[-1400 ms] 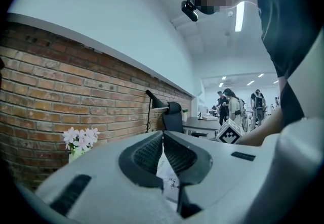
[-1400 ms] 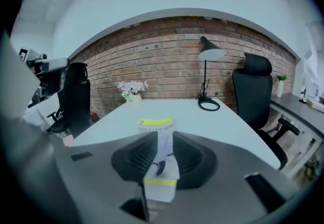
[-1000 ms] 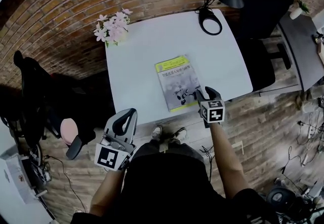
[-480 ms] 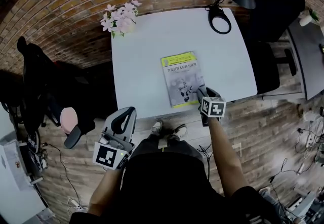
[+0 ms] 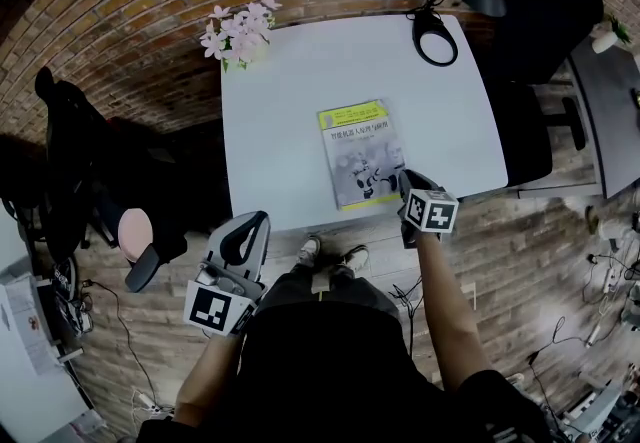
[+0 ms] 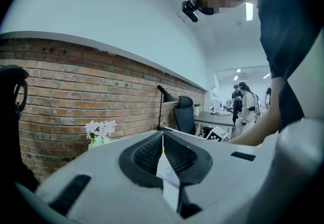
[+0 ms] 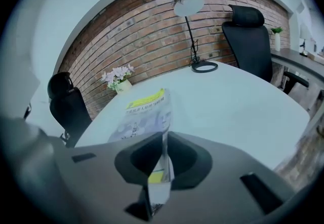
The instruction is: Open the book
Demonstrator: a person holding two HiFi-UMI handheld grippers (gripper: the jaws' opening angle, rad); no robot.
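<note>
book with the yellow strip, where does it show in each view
head view: book in the middle of the white table, toward the near edge.
left gripper view: cannot be made out.
right gripper view: book low, just left of centre.
shared landmark: pink flowers, in all three.

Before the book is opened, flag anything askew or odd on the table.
Nothing spilled or damaged. The book lies closed, slightly skewed to the table edges, its near corner between the jaws of the right gripper, which have just been closing on it.
</note>
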